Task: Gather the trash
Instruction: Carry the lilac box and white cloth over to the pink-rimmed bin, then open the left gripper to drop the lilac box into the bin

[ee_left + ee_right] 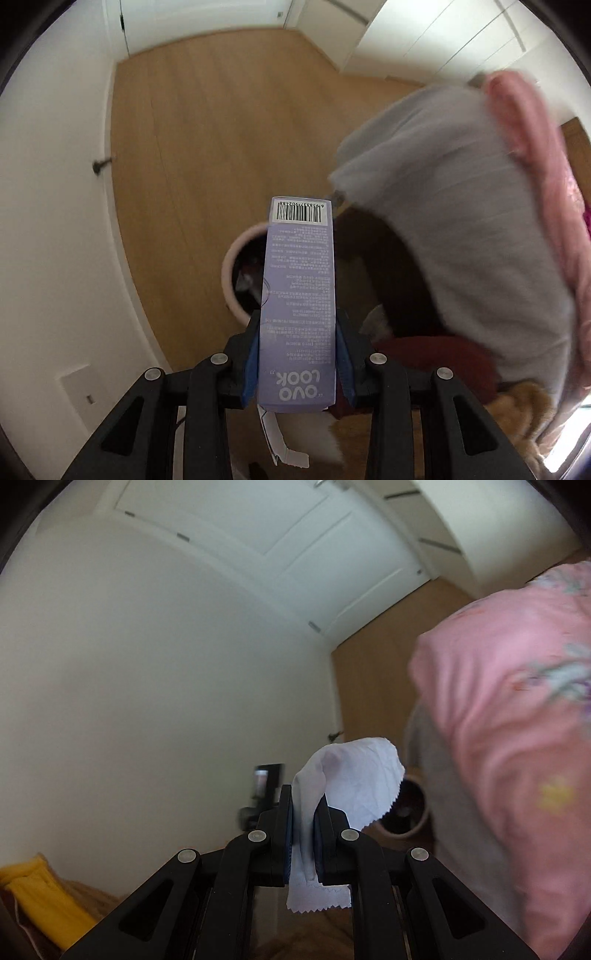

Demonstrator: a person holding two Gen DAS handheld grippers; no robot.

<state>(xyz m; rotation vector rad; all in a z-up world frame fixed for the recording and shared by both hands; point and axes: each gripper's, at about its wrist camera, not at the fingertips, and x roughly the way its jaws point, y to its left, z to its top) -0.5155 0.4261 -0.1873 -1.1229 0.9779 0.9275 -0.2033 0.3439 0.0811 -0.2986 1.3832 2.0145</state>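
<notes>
Left tool (298, 328): nearest the lens, tipped steeply toward the floor, its blue pads clamped on the long sides of a box.
Box (298, 295): tall lilac carton held lengthwise along the fingers, barcode at its far end, "OVO LOOK" printed at the near end; a torn white flap hangs below the near end.
Right tool (303, 814): angled gently downward, jaws clenched on a cloth.
Cloth (351, 771): thin white sheet with zigzag-cut edges; one part stands up past the fingertips and droops to the right, the other end hangs out behind the pads.
Bin (236, 273): round, pale pink rim, dark inside, standing on the wood floor (207, 122) directly beyond the box, which covers its right side. In the right view the bin (406, 812) shows just past the cloth.
Bin contents: something pale lies in the dark interior; I can't tell what it is.
Bedding (461, 221): a grey and pink bundle fills the right of the left view, smeared by blur; the pink flowered fabric (509, 738) crowds the right of the other view too.
Hard to make out: a dark red shape and orange fur under the bedding in the left view; a blurred dark object (264, 786) against the wall beyond the right tool; a yellow fabric (33, 890) cut off at the lower left.
</notes>
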